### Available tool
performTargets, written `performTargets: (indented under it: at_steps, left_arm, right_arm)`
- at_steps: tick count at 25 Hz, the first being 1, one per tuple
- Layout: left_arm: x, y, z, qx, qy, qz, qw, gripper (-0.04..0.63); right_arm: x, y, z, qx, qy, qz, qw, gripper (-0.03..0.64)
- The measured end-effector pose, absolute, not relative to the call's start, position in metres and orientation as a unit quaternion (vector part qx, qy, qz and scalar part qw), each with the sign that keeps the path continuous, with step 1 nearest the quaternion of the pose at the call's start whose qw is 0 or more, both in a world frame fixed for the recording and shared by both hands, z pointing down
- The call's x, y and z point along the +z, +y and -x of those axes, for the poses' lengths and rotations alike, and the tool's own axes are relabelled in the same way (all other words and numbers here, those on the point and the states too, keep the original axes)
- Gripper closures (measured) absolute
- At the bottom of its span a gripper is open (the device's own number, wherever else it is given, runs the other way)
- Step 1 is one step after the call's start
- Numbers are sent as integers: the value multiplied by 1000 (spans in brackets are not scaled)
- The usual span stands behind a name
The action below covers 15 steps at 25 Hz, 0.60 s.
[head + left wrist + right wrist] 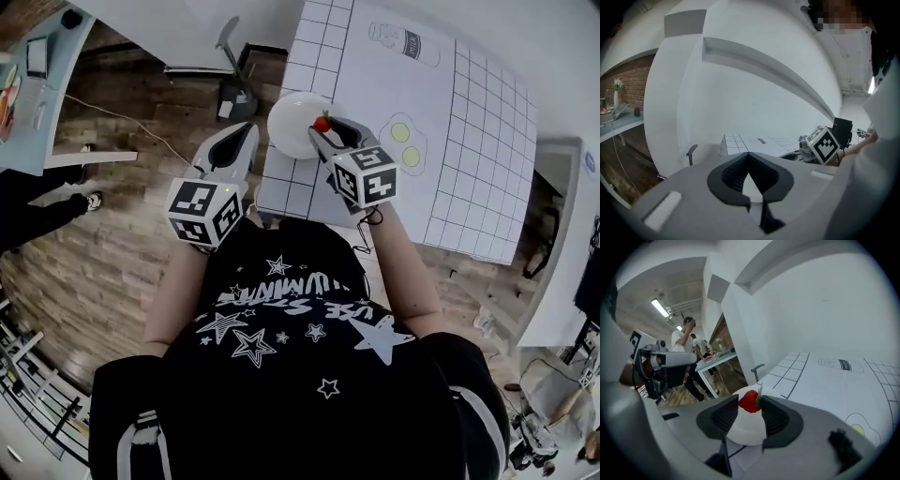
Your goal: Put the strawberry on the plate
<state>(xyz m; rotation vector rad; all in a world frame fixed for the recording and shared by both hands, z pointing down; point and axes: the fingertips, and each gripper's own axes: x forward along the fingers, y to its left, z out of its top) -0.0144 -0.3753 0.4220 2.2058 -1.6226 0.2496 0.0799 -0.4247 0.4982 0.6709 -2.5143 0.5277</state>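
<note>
A red strawberry (pixel 322 123) with a green top hangs over the white plate (pixel 289 114) at the near left corner of the table. My right gripper (pixel 324 128) is shut on the strawberry (pixel 749 401), which sits between its fingertips just above the plate (pixel 745 430). My left gripper (pixel 247 131) is shut with nothing in it and is held off the table's left edge, over the wooden floor. In the left gripper view, the left gripper (pixel 749 155) shows its pads meeting at the tips, and the right gripper's marker cube (pixel 827 144) shows at the right.
The table carries a white gridded mat (pixel 469 141) with printed fried eggs (pixel 405 145) and a printed bottle (pixel 403 42). A grey chair (pixel 234 84) stands just beyond the left gripper. A blue-grey desk (pixel 37 84) stands far left, with people (pixel 686 348) near it.
</note>
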Motion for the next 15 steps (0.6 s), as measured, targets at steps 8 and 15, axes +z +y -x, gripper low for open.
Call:
performTargets:
  at_steps: [8,15]
  left_arm:
    - [420,-378,16,105,-604,-765,196,588]
    - [421,-382,14,107,-607,-763,197,588]
  right_arm:
    - [524,-427,-67,188,-914,-195,301,451]
    - [532,-431,-69,173,-908,-187,333,451]
